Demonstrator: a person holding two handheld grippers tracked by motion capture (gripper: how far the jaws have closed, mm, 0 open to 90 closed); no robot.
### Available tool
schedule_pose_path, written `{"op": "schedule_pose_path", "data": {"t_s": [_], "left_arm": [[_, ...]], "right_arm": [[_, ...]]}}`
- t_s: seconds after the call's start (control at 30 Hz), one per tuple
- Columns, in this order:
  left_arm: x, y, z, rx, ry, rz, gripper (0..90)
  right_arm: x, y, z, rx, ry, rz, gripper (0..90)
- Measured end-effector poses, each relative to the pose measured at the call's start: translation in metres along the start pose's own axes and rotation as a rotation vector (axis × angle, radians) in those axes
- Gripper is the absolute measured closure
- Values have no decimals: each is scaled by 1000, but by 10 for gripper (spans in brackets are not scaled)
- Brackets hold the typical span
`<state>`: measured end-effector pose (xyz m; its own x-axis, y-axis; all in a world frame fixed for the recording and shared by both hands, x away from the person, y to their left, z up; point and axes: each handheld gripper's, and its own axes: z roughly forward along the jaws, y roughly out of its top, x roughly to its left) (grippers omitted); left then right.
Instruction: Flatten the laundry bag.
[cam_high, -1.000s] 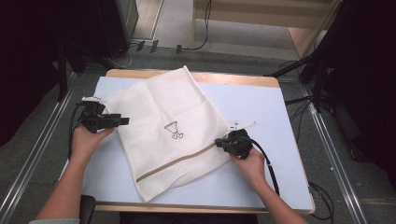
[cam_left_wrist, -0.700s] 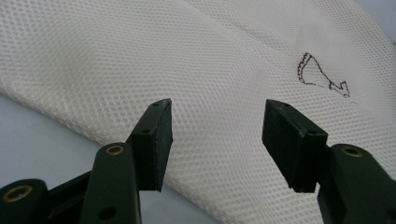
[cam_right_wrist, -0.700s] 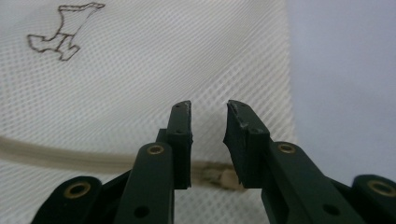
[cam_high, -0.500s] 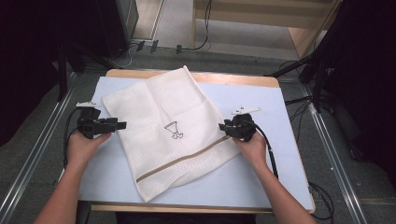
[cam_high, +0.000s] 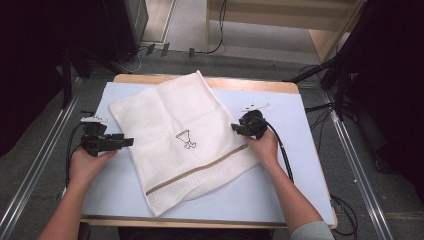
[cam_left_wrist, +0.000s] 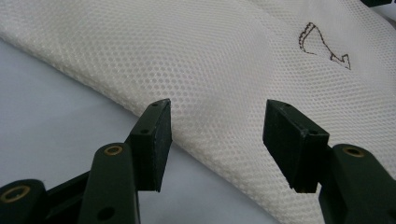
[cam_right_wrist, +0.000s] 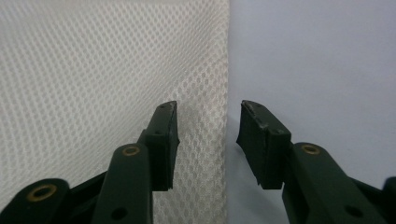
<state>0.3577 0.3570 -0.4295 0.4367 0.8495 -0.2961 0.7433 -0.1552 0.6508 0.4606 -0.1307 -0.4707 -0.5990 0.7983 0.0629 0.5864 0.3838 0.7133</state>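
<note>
White mesh laundry bag (cam_high: 182, 145) lies flat and skewed on the blue desk (cam_high: 295, 175), zipper (cam_high: 197, 170) toward my side, small stitched logo (cam_high: 186, 140) mid-panel. My left gripper (cam_high: 125, 142) sits at the bag's left edge, jaws spread, nothing between the pads; its own view shows the edge just ahead of the tips. My right gripper (cam_high: 236, 129) is at the right edge, jaws have just been opening and now stand apart, straddling the edge (cam_right_wrist: 224, 116) with no pinch on it.

Risks from here, as I judge them:
- Close too shallow and the mesh slips out; the edge is thin and lies flat on the desk.
- Grab one layer only and the bag opens or skews on lift.
- Pads could snag the open weave.
- Uneven pull between the two grippers would wrinkle it.
</note>
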Motion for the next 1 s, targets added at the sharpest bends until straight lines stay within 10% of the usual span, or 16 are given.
{"op": "schedule_pose_path", "data": {"t_s": [0.33,1.0], "left_arm": [[1,0,2,8,4,2,429],[-15,15,35,68,-27,60,430]], "right_arm": [[1,0,1,34,39,15,875],[-37,-25,-40,9,-5,129,881]]}}
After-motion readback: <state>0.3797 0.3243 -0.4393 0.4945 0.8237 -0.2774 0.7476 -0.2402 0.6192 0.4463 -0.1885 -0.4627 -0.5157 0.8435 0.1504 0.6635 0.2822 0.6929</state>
